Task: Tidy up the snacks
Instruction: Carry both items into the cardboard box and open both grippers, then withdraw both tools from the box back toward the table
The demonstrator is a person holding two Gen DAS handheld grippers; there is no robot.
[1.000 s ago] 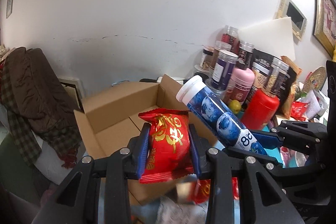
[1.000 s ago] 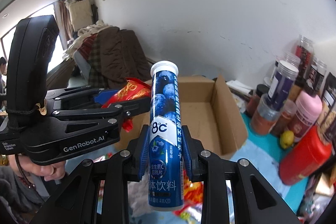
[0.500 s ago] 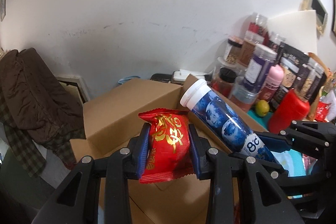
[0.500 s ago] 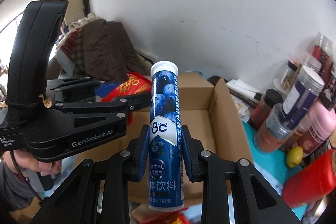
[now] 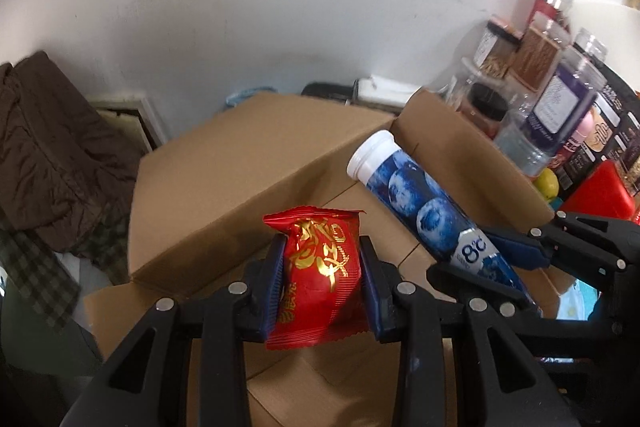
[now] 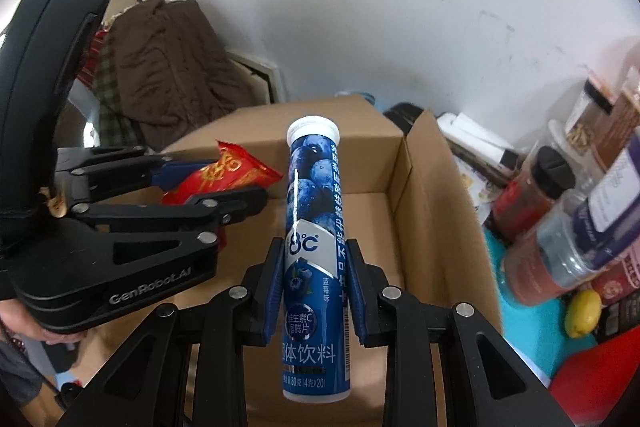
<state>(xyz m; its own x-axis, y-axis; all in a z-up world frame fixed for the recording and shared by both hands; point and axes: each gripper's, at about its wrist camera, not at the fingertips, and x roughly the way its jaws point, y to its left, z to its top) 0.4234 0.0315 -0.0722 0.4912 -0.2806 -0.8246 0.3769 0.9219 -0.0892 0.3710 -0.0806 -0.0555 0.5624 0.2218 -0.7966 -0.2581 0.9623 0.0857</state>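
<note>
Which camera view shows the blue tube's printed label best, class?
The right wrist view: the blue tube stands upright between the right gripper pads, label facing the camera. The left wrist view shows it slanted, from the side, over the cardboard box, partly behind the gripper.

Soft, even daylight fills the room, brightest on the white wall [image 5: 320,7], which looks washed out near the top. Both fisheye views bend hard at the edges and end in black corners. The jars [image 6: 560,227] at the right smear with motion blur, as does the cardboard box [image 5: 248,187]. A thin streak of glare runs down the blue tube [image 6: 316,227]. Shadows stay faint and diffuse.
</note>
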